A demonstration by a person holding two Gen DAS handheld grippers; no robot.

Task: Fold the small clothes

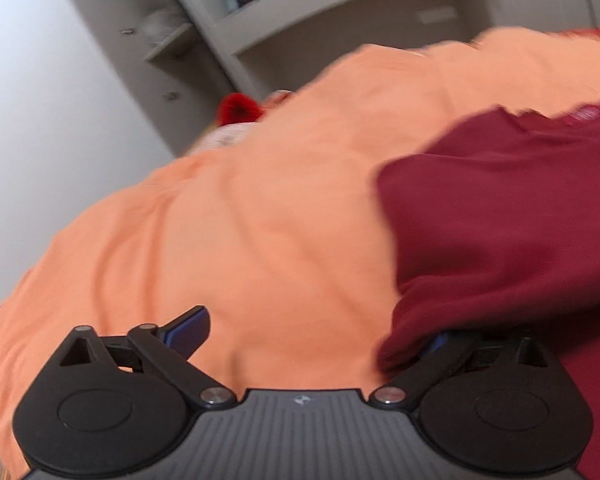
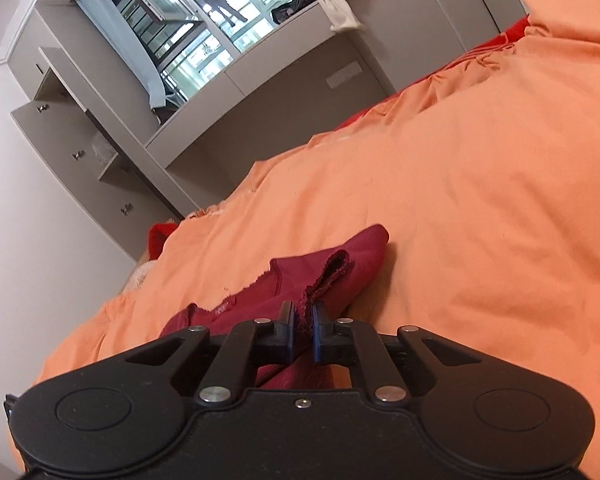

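- While the maroon garment (image 2: 300,280) lies rumpled on the orange bedspread (image 2: 480,200), the right claw (image 2: 303,328) is pinched tight on a thin ridge of its hem.
- The left claw (image 1: 316,340) stands wide apart; cloth drapes over one finger, nothing clamped.
- Risk, I'd say: that pinch is shallow, so a quick lift could slip it free.
- The left claw closing now could snag bedspread along with garment.
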